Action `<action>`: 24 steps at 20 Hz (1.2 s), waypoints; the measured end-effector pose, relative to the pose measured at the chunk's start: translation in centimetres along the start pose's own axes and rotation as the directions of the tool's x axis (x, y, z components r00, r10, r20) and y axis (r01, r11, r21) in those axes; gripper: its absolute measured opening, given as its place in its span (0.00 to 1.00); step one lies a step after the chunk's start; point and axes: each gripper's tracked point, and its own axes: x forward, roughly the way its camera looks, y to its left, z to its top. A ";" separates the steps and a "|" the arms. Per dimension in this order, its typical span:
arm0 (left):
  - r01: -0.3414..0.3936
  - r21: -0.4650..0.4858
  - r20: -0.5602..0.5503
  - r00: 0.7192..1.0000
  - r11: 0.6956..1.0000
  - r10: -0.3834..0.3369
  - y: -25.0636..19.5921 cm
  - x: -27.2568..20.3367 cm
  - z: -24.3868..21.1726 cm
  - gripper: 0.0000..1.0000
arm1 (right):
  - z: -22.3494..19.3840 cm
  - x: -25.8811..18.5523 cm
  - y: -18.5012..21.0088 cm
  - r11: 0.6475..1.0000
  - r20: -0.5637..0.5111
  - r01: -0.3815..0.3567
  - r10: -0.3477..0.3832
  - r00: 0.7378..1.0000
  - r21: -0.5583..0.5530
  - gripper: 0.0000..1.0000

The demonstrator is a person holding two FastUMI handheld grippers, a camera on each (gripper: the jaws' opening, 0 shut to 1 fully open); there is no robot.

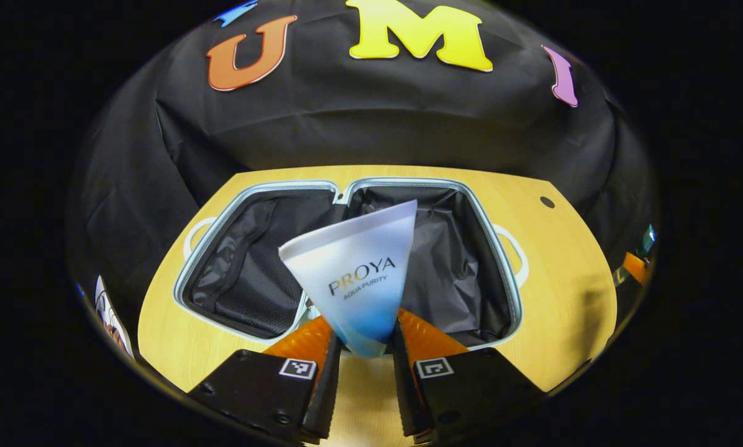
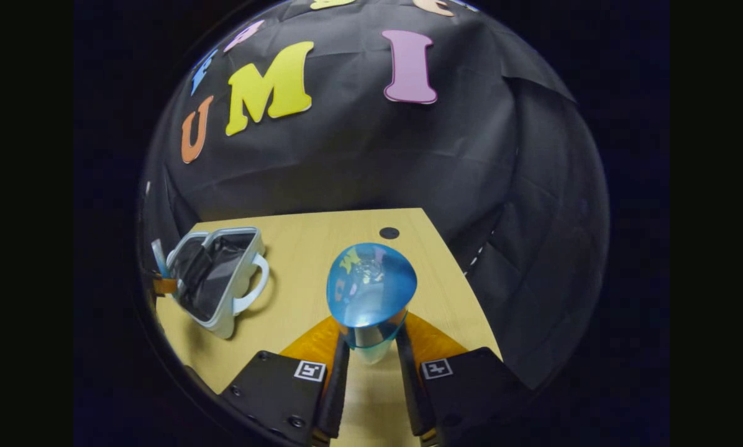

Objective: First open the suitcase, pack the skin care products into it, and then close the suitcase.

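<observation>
Left gripper view: left gripper (image 1: 366, 338) jaws clamp tube (image 1: 359, 273) above open suitcase (image 1: 247, 205); right gripper view: right gripper (image 2: 371, 347) jaws grip, apparently, a bottle (image 2: 371, 292).

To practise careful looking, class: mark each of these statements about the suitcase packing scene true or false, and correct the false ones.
1. The suitcase lies closed on the table. False: it lies open, dark lining showing.
2. The left gripper holds a frosted tube. True.
3. The right gripper is open and holds nothing. False: it grips a blue-capped bottle.
4. The tube is in front of the open suitcase. True.
</observation>
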 end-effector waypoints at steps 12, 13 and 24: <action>0.060 0.091 -0.215 0.976 0.994 -0.039 -1.2 7.2 -3.4 0.44 | -1.6 -9.1 4.6 0.995 0.025 0.071 -0.069 0.997 -0.076 0.39; 0.060 0.105 -0.210 0.977 0.993 -0.037 -1.2 7.4 -3.0 0.44 | -1.9 -9.2 4.9 0.994 0.022 0.072 -0.070 0.997 -0.081 0.39; 0.106 0.110 -0.197 0.977 0.988 -0.083 -2.5 8.5 -1.8 0.46 | 0.5 -7.2 11.4 0.992 0.002 -0.012 0.012 1.000 -0.125 0.39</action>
